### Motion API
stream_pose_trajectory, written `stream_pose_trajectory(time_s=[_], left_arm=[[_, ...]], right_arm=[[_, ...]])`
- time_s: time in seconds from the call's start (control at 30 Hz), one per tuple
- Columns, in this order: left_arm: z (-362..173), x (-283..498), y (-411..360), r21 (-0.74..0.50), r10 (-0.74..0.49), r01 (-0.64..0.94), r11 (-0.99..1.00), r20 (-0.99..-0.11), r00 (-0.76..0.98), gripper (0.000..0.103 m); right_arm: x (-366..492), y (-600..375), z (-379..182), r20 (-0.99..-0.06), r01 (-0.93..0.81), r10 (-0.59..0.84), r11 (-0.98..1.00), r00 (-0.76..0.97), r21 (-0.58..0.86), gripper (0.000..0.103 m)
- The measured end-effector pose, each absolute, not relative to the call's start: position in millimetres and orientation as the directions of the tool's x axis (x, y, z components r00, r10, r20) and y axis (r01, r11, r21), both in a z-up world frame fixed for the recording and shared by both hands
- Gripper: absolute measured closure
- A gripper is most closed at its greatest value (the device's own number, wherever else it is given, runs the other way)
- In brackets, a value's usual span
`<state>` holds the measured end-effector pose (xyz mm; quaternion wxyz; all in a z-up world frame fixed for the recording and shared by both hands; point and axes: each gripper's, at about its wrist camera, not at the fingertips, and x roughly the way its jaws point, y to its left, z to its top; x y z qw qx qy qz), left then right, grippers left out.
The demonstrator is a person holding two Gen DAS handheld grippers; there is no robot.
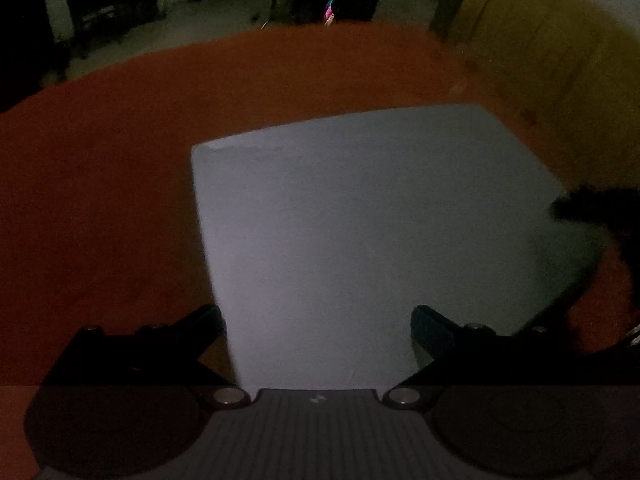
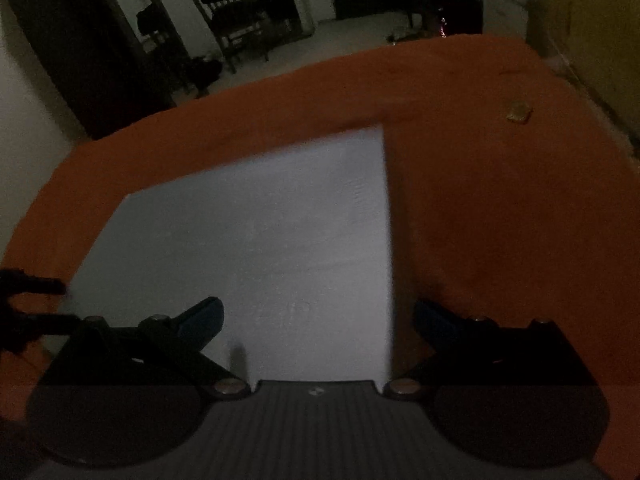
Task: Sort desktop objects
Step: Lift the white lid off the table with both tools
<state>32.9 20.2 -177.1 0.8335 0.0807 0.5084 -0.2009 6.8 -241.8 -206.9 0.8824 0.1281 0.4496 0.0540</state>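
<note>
1. Two grippers hang over the desk, both with jaws spread wide and nothing between them: your left gripper point(image 1: 318, 320) and your right gripper point(image 2: 318, 316) each hover above the same white sheet point(image 1: 372, 216).
2. That white sheet lies flat on the orange tabletop point(image 2: 500, 208), running from your left gripper toward 12 and 1 o'clock; in the right view it spreads toward 11 o'clock.
3. One small yellowish object point(image 2: 518, 111) sits alone on the tabletop at 1 o'clock from your right gripper, well apart from the sheet.
4. Your risk, as I judge it: a flat sheet gives wide-open fingers no edge to bite, so closing from above could crumple or skid it. Both grippers are near each other and could collide.
5. Dim light and blur hide much. What the yellowish object is, and whether the sheet is paper or board, cannot be told. The sheet's near edge is hidden behind each gripper body.
</note>
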Motion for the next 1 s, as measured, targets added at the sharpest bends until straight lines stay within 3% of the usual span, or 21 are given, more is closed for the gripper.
stream_pose_trajectory(time_s=[0.13, 0.2, 0.3, 0.4, 0.53, 0.73, 0.87, 1.0], left_arm=[[-190, 42, 31, -0.089, -0.233, 0.348, 0.933, -0.887, 0.398, 0.0], [-184, 49, 35, -0.087, -0.221, 0.312, 0.946, -0.879, 0.423, 0.001], [-177, 57, 40, -0.068, -0.21, 0.306, 0.95, -0.862, 0.461, 0.001], [-187, 66, 43, -0.074, -0.211, 0.305, 0.949, -0.87, 0.446, 0.001], [-198, 80, 31, -0.164, -0.273, 0.29, 0.943, -0.88, 0.39, 0.0], [-181, 64, 12, -0.076, -0.237, 0.372, 0.925, -0.881, 0.41, 0.001], [-175, 44, 12, -0.246, -0.392, 0.419, 0.874, -0.866, 0.311, 0.002], [-172, 27, -3, -0.112, -0.314, 0.481, 0.87, -0.878, 0.362, 0.002]], right_arm=[[17, -238, -233, -0.876, 0.056, 0.1, 0.988, 0.473, 0.143, 0.0], [19, -243, -237, -0.866, 0.046, 0.17, 0.975, 0.471, 0.216, 0.0], [31, -243, -237, -0.868, 0.039, 0.166, 0.977, 0.468, 0.208, 0.0], [47, -252, -250, -0.861, 0.015, 0.275, 0.95, 0.428, 0.311, 0.0], [64, -265, -262, -0.85, 0.061, 0.359, 0.909, 0.385, 0.412, 0.0], [59, -271, -247, -0.848, 0.039, 0.358, 0.914, 0.39, 0.404, 0.0], [58, -279, -235, -0.836, 0.015, 0.368, 0.912, 0.407, 0.409, 0.0], [54, -273, -234, -0.869, -0.046, 0.329, 0.941, 0.37, 0.336, 0.0]])
